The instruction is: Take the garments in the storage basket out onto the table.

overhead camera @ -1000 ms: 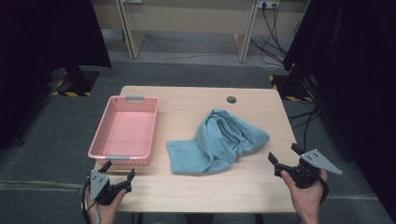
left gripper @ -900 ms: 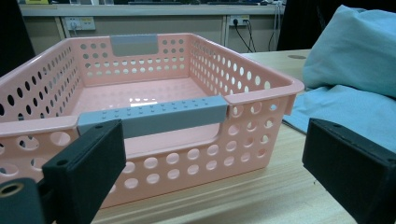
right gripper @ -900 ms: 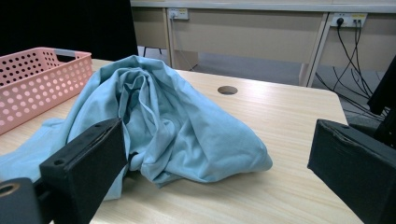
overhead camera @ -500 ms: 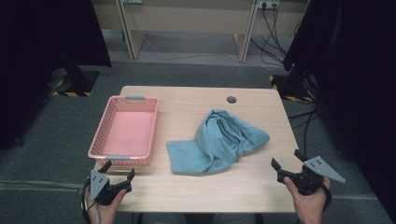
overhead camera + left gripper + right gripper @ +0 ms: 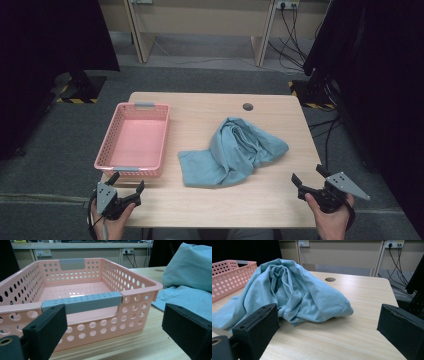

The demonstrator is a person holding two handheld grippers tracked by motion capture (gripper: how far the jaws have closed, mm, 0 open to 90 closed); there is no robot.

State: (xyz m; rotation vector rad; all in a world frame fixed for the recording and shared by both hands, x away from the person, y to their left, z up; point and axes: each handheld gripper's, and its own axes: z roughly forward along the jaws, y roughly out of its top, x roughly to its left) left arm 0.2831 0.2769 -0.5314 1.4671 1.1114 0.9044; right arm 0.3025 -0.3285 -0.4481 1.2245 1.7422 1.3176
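Hovering w/ jaws wide apart, left gripper (image 5: 127,188) faces empty pink perforated plastic basket (image 5: 105,287) just ahead; right gripper (image 5: 311,178), also spread, has crumpled light-blue cloth (image 5: 294,292) ahead-left, probably staging a grab.

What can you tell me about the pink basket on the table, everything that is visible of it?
The pink basket is a shallow rectangular tray, plastic by its look, its walls pierced with round holes. Each short end has a grey handle strip above a cut-out. It is empty and stands upright and flat on the left part of the wooden table, its near end facing the left gripper. Nothing else touches it.
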